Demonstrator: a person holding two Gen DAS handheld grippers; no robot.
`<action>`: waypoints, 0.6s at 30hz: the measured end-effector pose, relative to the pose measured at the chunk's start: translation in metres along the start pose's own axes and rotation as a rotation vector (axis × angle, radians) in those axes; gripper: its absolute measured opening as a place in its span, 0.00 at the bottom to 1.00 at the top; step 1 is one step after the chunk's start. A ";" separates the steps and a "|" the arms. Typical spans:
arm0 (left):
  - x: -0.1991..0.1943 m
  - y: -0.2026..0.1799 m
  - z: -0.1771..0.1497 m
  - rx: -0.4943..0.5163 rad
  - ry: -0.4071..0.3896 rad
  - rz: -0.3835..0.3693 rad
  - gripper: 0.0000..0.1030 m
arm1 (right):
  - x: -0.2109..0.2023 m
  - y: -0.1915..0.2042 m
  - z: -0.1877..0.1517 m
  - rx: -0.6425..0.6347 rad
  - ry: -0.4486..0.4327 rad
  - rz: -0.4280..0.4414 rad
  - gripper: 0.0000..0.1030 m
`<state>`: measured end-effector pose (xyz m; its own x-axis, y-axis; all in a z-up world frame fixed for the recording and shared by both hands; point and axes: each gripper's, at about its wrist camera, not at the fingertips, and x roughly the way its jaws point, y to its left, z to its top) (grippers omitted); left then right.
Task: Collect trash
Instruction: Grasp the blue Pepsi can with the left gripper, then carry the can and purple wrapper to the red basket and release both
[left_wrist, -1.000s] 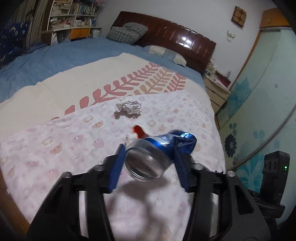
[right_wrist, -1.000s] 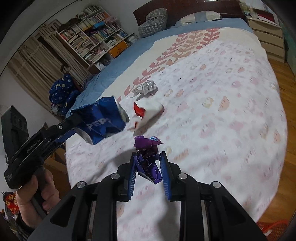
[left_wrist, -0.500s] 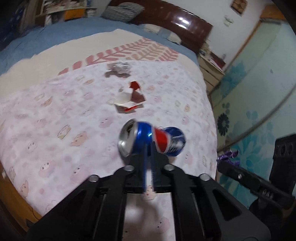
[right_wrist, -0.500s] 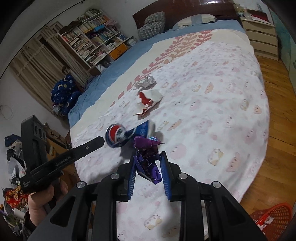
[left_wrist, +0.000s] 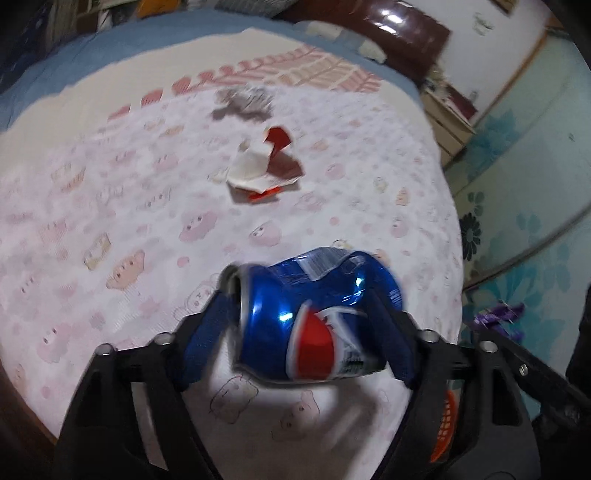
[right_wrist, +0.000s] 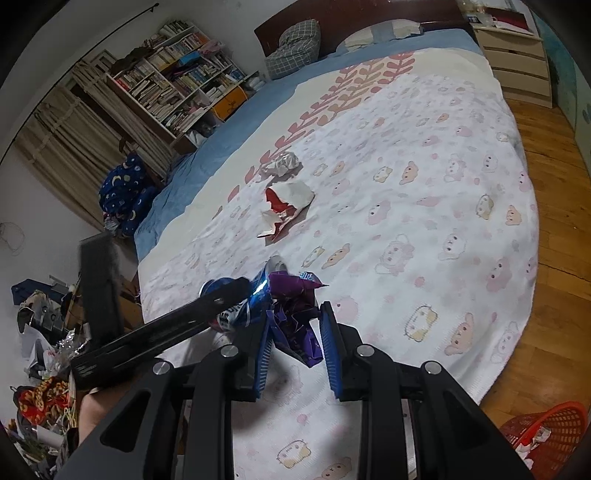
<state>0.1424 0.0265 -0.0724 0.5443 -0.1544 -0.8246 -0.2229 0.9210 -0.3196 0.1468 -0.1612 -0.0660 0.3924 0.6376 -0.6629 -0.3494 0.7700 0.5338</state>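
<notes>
- The left gripper (left_wrist: 299, 325) points down at the near part of the bed (left_wrist: 110, 221). Its jaws are opening, with the dented blue can (left_wrist: 314, 314) lying crosswise between the blue pads (left_wrist: 207, 332). Blur hides whether the pads press it, so I cannot tell if it is gripped or just let go.
- The can will likely be light, thin-walled and slick. It is already crushed at the waist, so the dent looks the best place to pinch; the rounded ends would slip.
- The right gripper (right_wrist: 295, 339) is part-closed on a crumpled purple wrapper (right_wrist: 295, 321), which bulges above the pads (soft, springy, nearly weightless, so a light squeeze should hold it).
- Farther up the bed lie a torn red-and-white carton (right_wrist: 288, 206) and, just beyond it, a silver foil ball (right_wrist: 282, 164). Both look light, and the carton's folded edge seems the easiest hold.
- A red basket (right_wrist: 546, 435) stands on the wooden floor at the near right, some scraps already in it.
</notes>
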 end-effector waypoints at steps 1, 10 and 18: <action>0.003 0.002 0.000 -0.014 0.007 -0.002 0.55 | 0.001 0.001 0.001 -0.001 0.002 0.001 0.26; -0.005 -0.017 -0.007 0.029 -0.010 -0.032 0.38 | -0.004 -0.006 0.006 0.021 -0.012 0.007 0.26; -0.084 -0.062 -0.021 0.145 -0.170 -0.028 0.38 | -0.068 -0.011 0.005 0.001 -0.138 0.005 0.26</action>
<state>0.0936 -0.0251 0.0072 0.6799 -0.1289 -0.7218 -0.0943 0.9609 -0.2604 0.1279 -0.2127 -0.0238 0.5044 0.6384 -0.5814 -0.3508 0.7667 0.5377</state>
